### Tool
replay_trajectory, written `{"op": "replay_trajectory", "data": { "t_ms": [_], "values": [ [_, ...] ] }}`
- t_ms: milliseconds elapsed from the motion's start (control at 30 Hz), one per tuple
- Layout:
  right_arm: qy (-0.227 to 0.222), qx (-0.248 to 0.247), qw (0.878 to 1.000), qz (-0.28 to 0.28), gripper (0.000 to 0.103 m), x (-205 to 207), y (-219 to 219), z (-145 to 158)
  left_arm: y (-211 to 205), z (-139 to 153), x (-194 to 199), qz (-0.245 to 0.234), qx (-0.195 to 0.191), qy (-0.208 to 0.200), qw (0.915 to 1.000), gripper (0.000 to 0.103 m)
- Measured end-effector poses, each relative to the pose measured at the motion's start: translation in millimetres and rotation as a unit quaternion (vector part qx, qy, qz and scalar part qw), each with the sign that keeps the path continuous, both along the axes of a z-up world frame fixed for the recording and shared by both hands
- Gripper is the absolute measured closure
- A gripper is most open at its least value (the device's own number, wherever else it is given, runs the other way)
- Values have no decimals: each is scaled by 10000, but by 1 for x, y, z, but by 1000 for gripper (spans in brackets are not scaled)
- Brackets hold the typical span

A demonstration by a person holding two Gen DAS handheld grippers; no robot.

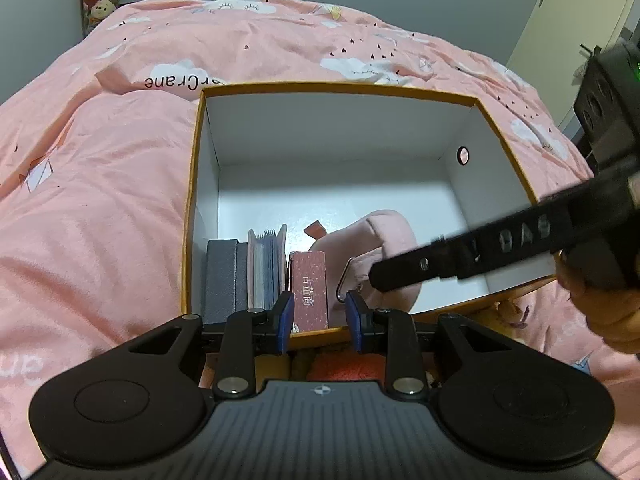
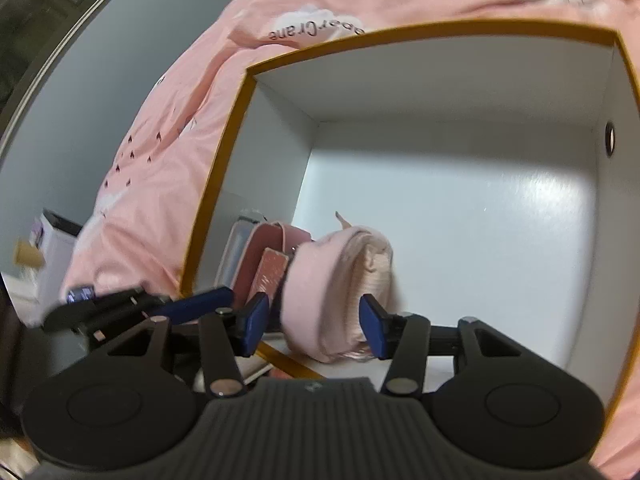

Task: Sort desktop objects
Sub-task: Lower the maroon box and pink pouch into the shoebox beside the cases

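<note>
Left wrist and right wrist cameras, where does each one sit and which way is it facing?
Left wrist: on the left gripper, looking down into the orange-rimmed white cardboard box; a hand shows.
Right wrist: on the right gripper, looking down into the box; its fingers flank the rolled pink cloth without pressing it.
Shared: box, cloth, dark red booklet, pink bedspread.

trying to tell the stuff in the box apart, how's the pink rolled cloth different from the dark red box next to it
The pink rolled cloth is soft, rounded and pale pink; the dark red box is stiff, flat-sided and darker, with printed characters on it. The cloth is the bulkier of the two. Both stand against the near wall of the orange-rimmed box.
</note>
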State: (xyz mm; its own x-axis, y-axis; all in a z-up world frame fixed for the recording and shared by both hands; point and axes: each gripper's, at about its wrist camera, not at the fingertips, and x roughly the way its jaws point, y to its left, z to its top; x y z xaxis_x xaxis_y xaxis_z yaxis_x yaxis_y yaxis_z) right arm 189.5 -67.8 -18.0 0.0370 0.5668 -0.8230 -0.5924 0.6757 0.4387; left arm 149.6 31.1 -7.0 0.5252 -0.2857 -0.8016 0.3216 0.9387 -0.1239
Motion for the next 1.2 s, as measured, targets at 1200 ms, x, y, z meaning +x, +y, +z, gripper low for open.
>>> {"op": "replay_trajectory", "data": {
  "t_ms": [1200],
  "values": [
    [-885,-311,9950,349,53,-32,33,-17,23,14,-8,304,9,-299,9991,71]
  ]
}}
